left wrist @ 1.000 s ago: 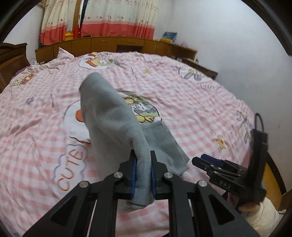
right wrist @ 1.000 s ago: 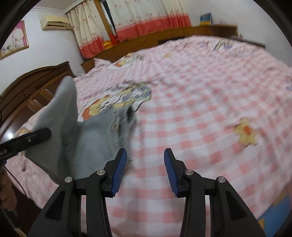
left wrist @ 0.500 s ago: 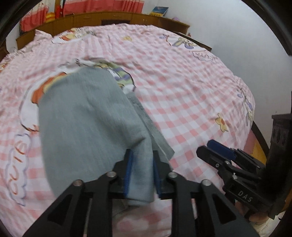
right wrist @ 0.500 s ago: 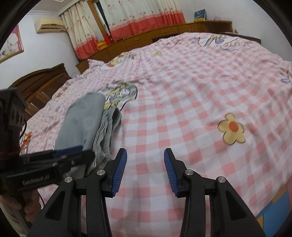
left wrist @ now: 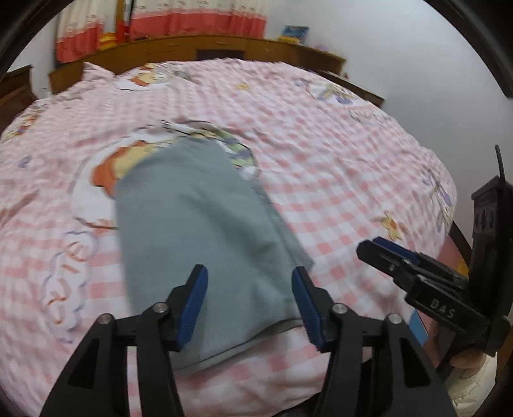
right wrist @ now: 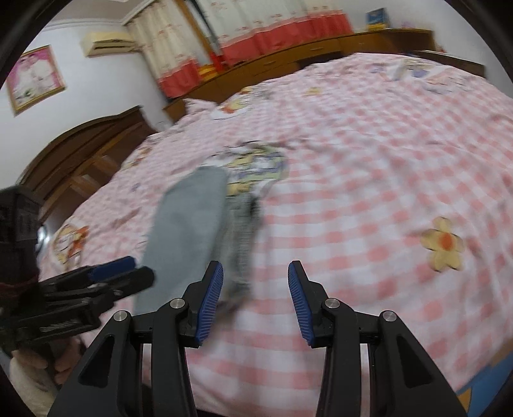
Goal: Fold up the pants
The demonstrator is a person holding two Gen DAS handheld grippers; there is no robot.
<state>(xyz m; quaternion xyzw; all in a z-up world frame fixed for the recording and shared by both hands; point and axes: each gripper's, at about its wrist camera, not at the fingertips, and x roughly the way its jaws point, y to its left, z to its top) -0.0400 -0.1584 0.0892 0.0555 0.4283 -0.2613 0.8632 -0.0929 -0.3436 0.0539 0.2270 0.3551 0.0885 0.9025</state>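
The grey pants (left wrist: 198, 231) lie folded lengthwise on the pink checked bedspread (left wrist: 320, 166), near the bed's front edge. My left gripper (left wrist: 248, 308) hovers over their near end with its jaws opening; the cloth lies below and between the blue pads without being pinched. In the right wrist view the same pants (right wrist: 189, 231) stretch away to the left of my right gripper (right wrist: 255, 301), which stands open above bare bedspread (right wrist: 368, 199). The left gripper (right wrist: 128, 272) shows there at the left edge, and the right gripper (left wrist: 381, 250) shows at the right of the left wrist view.
Wooden cabinets (left wrist: 208, 48) and red-and-cream curtains (left wrist: 192, 16) run along the far side of the bed. A dark wooden headboard (right wrist: 83, 154) stands at the left. A person's hand (right wrist: 41, 362) holds the left tool. The bed's front edge lies just below both grippers.
My left gripper, shut on the lifted pants a second ago, lowered them onto the bed and opened. The folded layer now lies flat. The right gripper stayed open.
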